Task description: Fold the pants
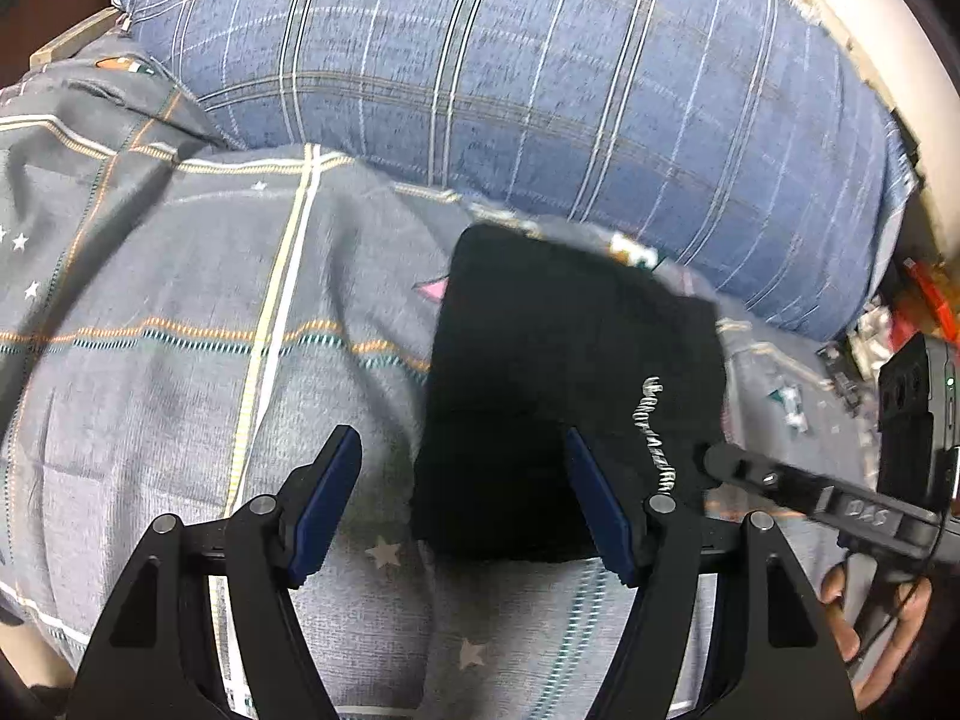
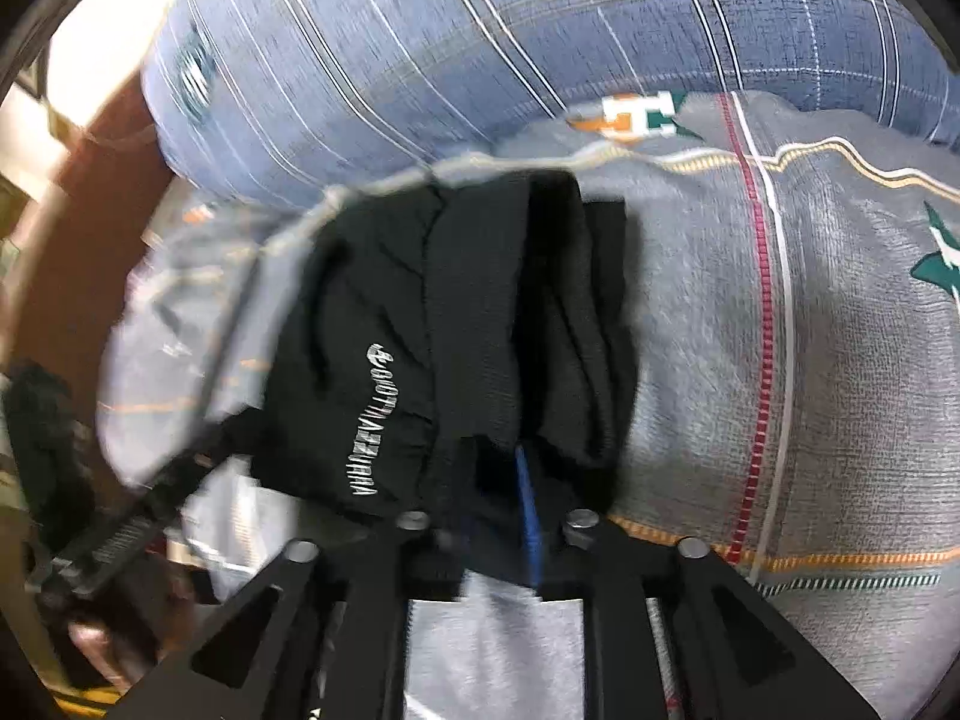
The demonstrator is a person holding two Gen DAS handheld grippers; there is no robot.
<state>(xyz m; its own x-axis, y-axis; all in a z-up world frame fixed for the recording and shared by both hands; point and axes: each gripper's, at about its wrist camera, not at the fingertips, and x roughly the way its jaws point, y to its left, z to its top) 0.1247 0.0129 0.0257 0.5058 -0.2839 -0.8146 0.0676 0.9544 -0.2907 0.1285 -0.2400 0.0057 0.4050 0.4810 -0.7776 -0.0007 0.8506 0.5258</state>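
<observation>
Pants (image 1: 564, 396): black, already a compact folded bundle w/ white lettering on top, lying on the bed (image 1: 180, 312) (grey patterned sheet), near the blue plaid pillow (image 1: 540, 72).

Left gripper (image 1: 465, 498): fingers wide apart, holding nothing. One blue pad sits over the near edge of the bundle, other over bare sheet; contact w/ cloth — can't tell.

Right gripper (image 2: 492, 504): fingers closed on the near edge of the pants; blue pad edge shows between dark folds. Seen from left wrist view, its tip comes in at the bundle's right side by the lettering. Right wrist view is blurred, so layer count in the pinch is unclear.

Judgement: fold looks mostly done; prob. a last fold or tidy-up.

Risks:
- Pinch may catch only top layers → lifting would peel the stack open, undo the fold.
- Soft, uneven bedding → bundle could slump or skew when let go.
- Open left fingers could snag sheet along w/ pants, dragging both.
- Bundle lies near the bed's side edge → a hard pull may slide it off.

Containers: none visible.
</observation>
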